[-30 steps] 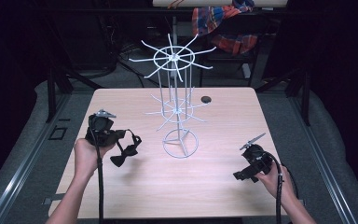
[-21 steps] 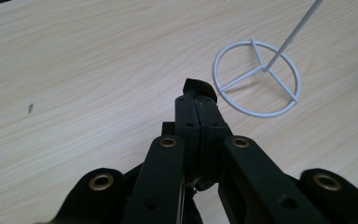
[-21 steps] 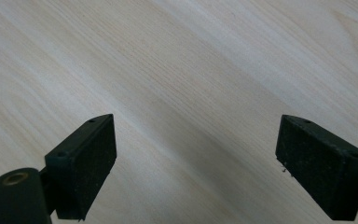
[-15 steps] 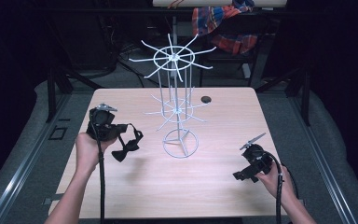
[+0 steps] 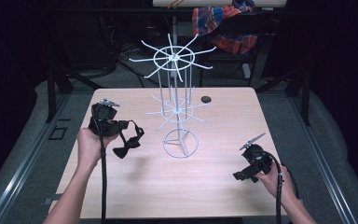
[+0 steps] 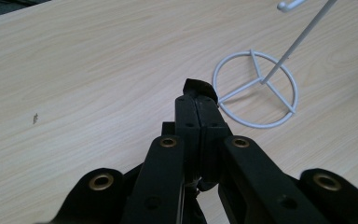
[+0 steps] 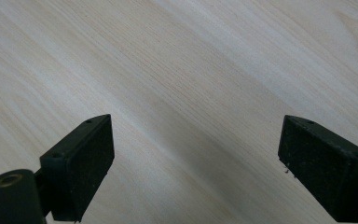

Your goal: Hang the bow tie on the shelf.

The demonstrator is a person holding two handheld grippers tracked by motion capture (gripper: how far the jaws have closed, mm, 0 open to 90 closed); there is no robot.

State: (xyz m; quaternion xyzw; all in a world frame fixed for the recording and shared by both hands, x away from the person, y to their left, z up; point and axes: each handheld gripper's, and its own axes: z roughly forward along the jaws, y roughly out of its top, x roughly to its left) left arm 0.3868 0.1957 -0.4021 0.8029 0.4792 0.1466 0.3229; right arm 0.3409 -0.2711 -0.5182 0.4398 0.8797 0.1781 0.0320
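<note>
A black bow tie (image 5: pixel 128 142) was clamped in the left gripper (image 6: pixel 196 100), lifted off the worktop (image 5: pixel 214 196), wire rack (image 5: pixel 175 107) just ahead. Probably best hooked slowly over a prong. Right gripper (image 7: pixel 196 163) was left spread, holding nothing.

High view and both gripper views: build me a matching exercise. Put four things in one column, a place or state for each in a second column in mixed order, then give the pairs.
Column one:
1. left gripper
2. right gripper
3. white wire rack
4. small dark round object

Column two:
A. jaws wide apart over bare wood
B. lying on the table behind the rack, toward the far edge
C. shut on a black bow tie
D. standing upright near the table's middle on a ring base

Pairs: 1-C, 2-A, 3-D, 4-B
</note>
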